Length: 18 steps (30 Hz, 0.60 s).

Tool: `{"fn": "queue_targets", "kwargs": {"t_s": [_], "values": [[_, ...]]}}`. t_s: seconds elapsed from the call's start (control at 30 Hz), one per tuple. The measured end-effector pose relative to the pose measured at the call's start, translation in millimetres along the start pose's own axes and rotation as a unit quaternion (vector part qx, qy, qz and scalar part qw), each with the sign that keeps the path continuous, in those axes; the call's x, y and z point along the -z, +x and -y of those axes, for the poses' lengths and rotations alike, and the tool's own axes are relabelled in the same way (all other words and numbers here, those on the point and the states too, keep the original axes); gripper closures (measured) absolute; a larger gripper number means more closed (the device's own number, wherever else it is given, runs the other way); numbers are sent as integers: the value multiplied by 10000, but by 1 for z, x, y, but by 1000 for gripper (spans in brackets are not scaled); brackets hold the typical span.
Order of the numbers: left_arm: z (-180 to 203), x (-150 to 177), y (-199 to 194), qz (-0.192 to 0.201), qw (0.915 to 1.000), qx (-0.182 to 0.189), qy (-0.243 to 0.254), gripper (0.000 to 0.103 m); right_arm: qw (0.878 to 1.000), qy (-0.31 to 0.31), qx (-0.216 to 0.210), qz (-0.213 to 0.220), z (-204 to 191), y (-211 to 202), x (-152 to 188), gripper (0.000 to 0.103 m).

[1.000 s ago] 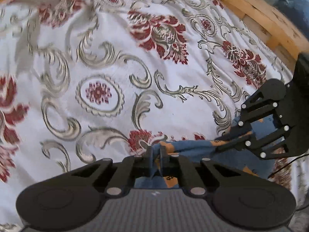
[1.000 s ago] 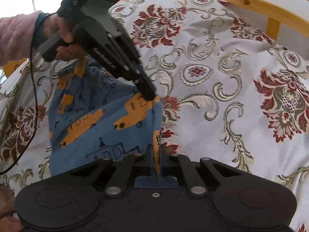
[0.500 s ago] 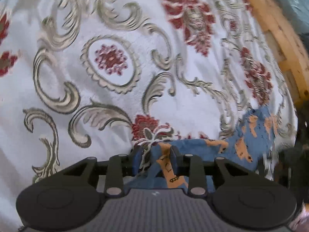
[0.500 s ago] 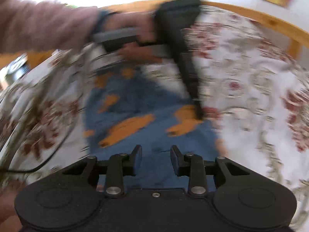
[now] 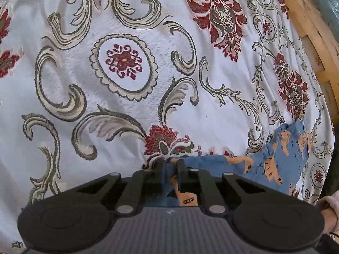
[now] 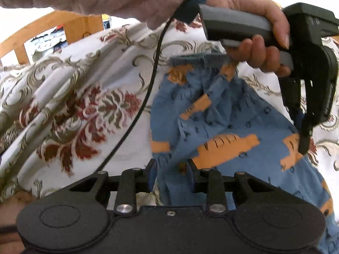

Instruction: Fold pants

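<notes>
The left claw (image 5: 170,170) is closing on the pants (image 6: 228,122) edge to pin it; the right claw (image 6: 171,170), half spread and closing, pinches nothing yet.

- I can read no real word, brand or number on my feeds.
- On the left wrist feed, the pants (image 5: 250,165) show a small dark mark like a hash sign with a loop beside it, printed on an orange patch just behind the fingers of the left gripper (image 5: 170,167).
- On the right wrist feed, the left gripper (image 6: 305,144) has pale marks on top of its black housing, near the hand (image 6: 254,42); they are too blurred for me to read.
- The dark strokes on the orange shapes of the pants (image 6: 222,116) there are drawing lines, not letters, as far as I can tell.
</notes>
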<state>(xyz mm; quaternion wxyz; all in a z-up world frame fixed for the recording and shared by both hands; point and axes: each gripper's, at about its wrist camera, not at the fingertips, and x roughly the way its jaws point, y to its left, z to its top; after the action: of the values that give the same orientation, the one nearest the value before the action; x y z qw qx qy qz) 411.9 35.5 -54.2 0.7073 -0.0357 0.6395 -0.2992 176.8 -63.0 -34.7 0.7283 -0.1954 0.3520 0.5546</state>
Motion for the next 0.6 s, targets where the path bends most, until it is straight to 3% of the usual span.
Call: {"fn": "queue_targets", "kwargs": {"t_s": [0.07, 0.23, 0.4, 0.53, 0.6], "values": [[0, 0, 0, 18, 10000, -8, 5, 93, 9999, 119, 109, 41, 0, 5, -5, 73], [1, -1, -1, 52, 10000, -50, 26, 95, 9986, 379, 368, -77, 3, 16, -7, 101], [7, 1, -8, 222, 9994, -158, 222, 96, 9998, 36, 58, 165, -14, 6, -12, 101], [2, 0, -7, 214, 9995, -167, 151, 96, 10000, -76, -32, -16, -22, 16, -7, 101], [1, 3, -2, 196, 9993, -211, 230, 96, 9999, 46, -47, -112, -18, 21, -4, 93]]}}
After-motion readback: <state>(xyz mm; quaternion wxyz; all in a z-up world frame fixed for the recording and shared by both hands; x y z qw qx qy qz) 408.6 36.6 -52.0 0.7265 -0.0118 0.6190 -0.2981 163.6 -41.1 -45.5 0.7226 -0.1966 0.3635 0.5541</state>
